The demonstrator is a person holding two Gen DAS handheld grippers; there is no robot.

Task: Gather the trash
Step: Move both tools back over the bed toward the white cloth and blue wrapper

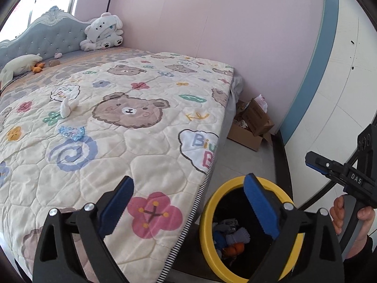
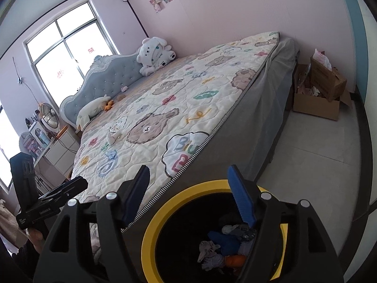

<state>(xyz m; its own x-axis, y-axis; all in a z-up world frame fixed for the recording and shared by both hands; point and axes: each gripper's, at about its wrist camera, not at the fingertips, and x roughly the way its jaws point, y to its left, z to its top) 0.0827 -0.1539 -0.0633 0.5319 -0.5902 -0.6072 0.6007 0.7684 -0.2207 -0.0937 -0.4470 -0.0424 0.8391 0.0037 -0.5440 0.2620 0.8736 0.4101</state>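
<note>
Beside the bed (image 1: 141, 141), one bin (image 1: 205, 224) with a yellow rim is standing on the floor, holding several scraps: a blue one, a grey one, an orange one and a dark one. Both grippers are hanging above it. The left gripper (image 1: 188, 202) is spreading its jaws wide with nothing between them, one blue pad over the quilt, the other over the bin's mouth. The right gripper (image 2: 190, 195) is likewise gaping and gripping nothing; seen from the left wrist camera, its body is showing the letters "DAS". Two scraps are lying on the quilt, well apart from the bin: a white wad (image 1: 67, 107) and a blue crumple (image 1: 71, 133) just nearer. The quilt is reading "Biu" in a cloud by its edge. One plush bear (image 1: 103, 33) is sitting by the headboard. Two boxes (image 2: 322, 94) are standing past the bed's foot against the wall; their print is too small to read.
</note>
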